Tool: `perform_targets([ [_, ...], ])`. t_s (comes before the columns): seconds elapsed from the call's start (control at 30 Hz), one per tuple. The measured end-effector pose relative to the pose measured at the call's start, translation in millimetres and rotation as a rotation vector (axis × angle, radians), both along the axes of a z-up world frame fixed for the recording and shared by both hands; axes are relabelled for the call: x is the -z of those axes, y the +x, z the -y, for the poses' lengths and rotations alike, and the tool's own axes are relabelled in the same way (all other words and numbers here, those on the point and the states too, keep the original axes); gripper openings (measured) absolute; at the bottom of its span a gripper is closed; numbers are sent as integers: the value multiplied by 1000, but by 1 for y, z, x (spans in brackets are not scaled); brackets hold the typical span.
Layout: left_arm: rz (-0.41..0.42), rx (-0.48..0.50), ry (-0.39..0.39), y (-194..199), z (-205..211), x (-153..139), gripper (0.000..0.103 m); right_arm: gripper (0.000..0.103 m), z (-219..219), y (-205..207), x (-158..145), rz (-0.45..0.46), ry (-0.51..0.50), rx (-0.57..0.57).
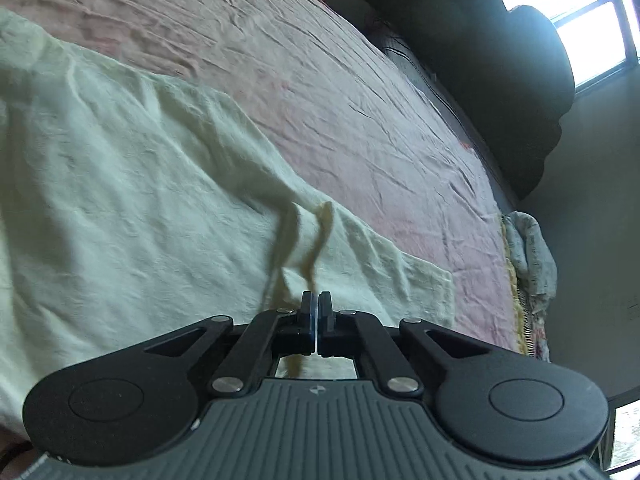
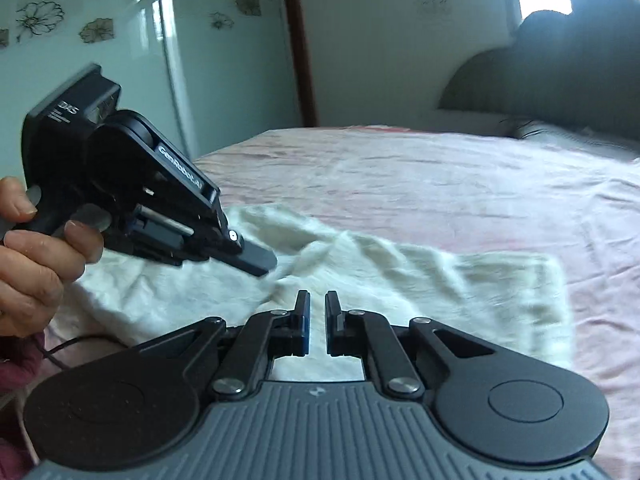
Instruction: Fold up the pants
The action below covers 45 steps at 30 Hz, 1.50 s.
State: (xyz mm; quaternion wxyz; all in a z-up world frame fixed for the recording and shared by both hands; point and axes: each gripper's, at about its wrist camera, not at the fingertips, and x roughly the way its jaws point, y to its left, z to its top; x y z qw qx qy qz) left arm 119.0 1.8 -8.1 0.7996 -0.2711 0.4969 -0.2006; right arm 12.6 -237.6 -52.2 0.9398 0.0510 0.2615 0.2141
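The pants are spread lengthwise ahead of the narrowly parted, empty right gripper, while the left gripper, nearer, is pinched on their drawstring.

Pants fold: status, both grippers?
Left gripper shut, drawstring hanging just ahead, grip unclear. Right gripper slightly open, empty, above pants. Pants lie rumpled on pink bedsheet. No obstruction.

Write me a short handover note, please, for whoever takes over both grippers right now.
Left gripper: fingers nearly shut, lifting the drawstring off the pants.
Right gripper: slightly open, empty, hovering over the pants.
Pants: cream, lying wrinkled on the pink bedsheet.
Done: pants laid out; whether any fold is made cannot be told.
Left: release the drawstring, smooth, fold.
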Motion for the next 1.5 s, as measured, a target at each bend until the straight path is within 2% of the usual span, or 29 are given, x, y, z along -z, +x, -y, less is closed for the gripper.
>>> perform_targets([
  [0.1, -33, 53, -84, 0, 0, 2, 2, 8, -12, 1, 4, -22, -112, 23],
  [0.13, -35, 65, -87, 0, 2, 1, 10, 9, -14, -3, 3, -13, -142, 9],
  [0.2, -35, 73, -83, 1, 6, 0, 26, 20, -23, -12, 1, 19, -221, -30],
  [0.23, -39, 74, -93, 0, 6, 1, 32, 40, -30, -19, 1, 46, -273, -48],
  [0.27, -48, 75, -108, 1, 6, 3, 36, 67, -38, -25, 1, 76, -330, -61],
  [0.3, -57, 74, -120, 0, 6, 4, 45, 73, -46, -31, 4, 111, -387, -76],
  [0.33, -66, 71, -127, 0, 6, 5, 52, 70, -55, -37, 5, 153, -442, -91],
  [0.37, -74, 69, -127, -2, 6, 6, 54, 70, -63, -40, 6, 176, -494, -100],
  [0.53, -105, 71, -161, -2, -1, 9, 58, 70, -88, -38, 15, 214, -704, -104],
  [0.73, -137, 84, -189, -3, -6, 10, 62, 70, -91, -32, 25, 188, -814, -60],
  [0.9, -225, 139, -260, -5, 0, 22, 67, 71, -77, -28, 16, 231, -793, 71],
  [1.1, -261, 116, -233, 3, 16, 38, 68, 71, -62, -24, 14, 194, -739, 90],
  [1.17, -279, 119, -249, 6, 20, 43, 67, 71, -58, -24, 13, 179, -716, 92],
  [1.23, -303, 114, -264, 7, 21, 47, 50, 71, -54, -27, 10, 172, -698, 82],
  [1.33, -285, 132, -263, 7, 25, 45, 34, 71, -55, -34, 10, 149, -657, -14],
  [1.43, -238, 144, -238, 4, 30, 36, 27, 70, -63, -29, 18, 129, -689, -45],
  [1.5, -209, 157, -239, 2, 30, 30, 27, 61, -65, -18, 19, 134, -665, -46],
])
